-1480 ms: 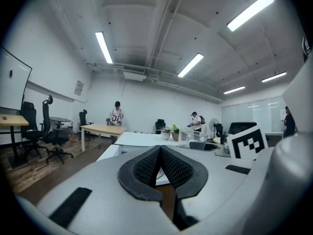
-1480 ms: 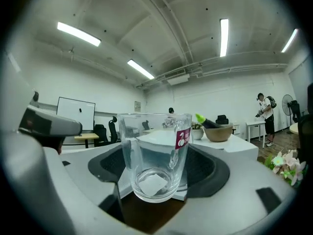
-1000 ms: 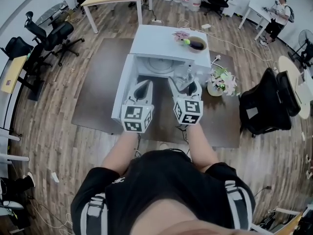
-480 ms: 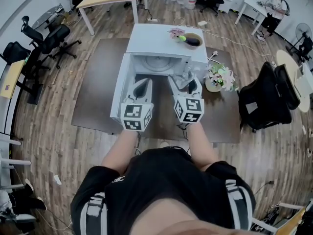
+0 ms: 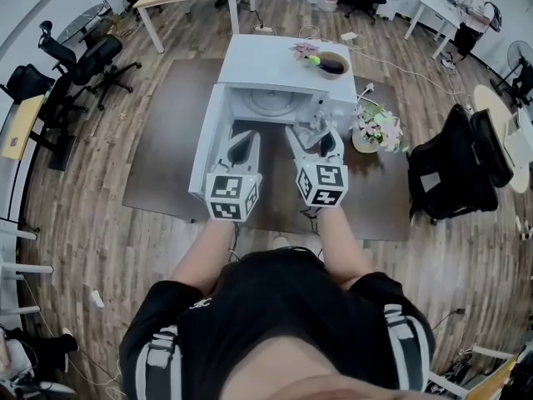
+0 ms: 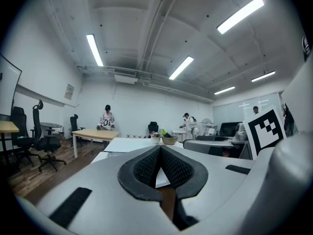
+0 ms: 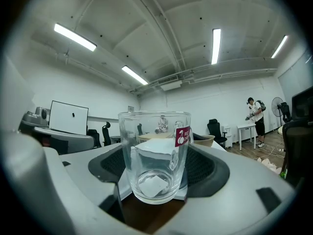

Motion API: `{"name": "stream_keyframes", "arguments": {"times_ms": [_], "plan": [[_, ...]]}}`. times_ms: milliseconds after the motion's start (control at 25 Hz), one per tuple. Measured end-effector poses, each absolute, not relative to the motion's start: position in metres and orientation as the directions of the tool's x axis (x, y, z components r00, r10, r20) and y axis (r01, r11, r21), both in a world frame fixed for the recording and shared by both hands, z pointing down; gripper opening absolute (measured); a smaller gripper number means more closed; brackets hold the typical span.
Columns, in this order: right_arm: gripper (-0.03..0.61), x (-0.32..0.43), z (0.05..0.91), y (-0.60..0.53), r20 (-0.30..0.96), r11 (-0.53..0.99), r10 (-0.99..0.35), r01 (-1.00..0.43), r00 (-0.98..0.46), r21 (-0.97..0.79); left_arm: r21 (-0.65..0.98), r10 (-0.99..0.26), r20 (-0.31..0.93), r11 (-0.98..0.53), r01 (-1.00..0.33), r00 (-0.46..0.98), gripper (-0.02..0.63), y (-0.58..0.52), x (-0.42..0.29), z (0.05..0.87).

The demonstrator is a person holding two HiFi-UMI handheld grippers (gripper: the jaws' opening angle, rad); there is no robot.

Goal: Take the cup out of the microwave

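Little is moved since before: the cup is grasped by the right hand-held gripper, seemingly already outside the microwave, and the left hand-held gripper is clenched empty.

The cup is clear glass, smooth and shiny, with a small glossy red sticker on it. My right fingers are matt grey plastic shells with black pads that have a fine ribbed texture and look rubbery. My left fingers have the same finish. The microwave has a smooth white shell. The counter is a dull dark brown, and the floor is wood plank with a soft sheen.
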State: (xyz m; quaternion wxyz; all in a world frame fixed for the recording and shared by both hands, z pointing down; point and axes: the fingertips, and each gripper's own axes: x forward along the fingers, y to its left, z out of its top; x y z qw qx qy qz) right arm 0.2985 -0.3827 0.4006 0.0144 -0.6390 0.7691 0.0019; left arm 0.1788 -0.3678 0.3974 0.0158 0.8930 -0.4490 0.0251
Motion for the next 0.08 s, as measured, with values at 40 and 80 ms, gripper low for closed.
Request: {"name": "stream_keyframes", "arguments": {"times_ms": [40, 80], "plan": [[0.364, 0.2982, 0.4001, -0.3827, -0.026, 0.184, -0.983, -0.983, -0.183, -0.019, 0.005, -0.801, 0.059, -0.597, -0.802, 0.596, 0.002, -0.3673, 0.1784, 0.3974], [0.364, 0.2978, 0.3996, -0.3827, -0.027, 0.184, -0.983, -0.983, -0.183, -0.022, 0.005, -0.801, 0.059, -0.597, -0.802, 0.596, 0.002, -0.3669, 0.1780, 0.3975]]}}
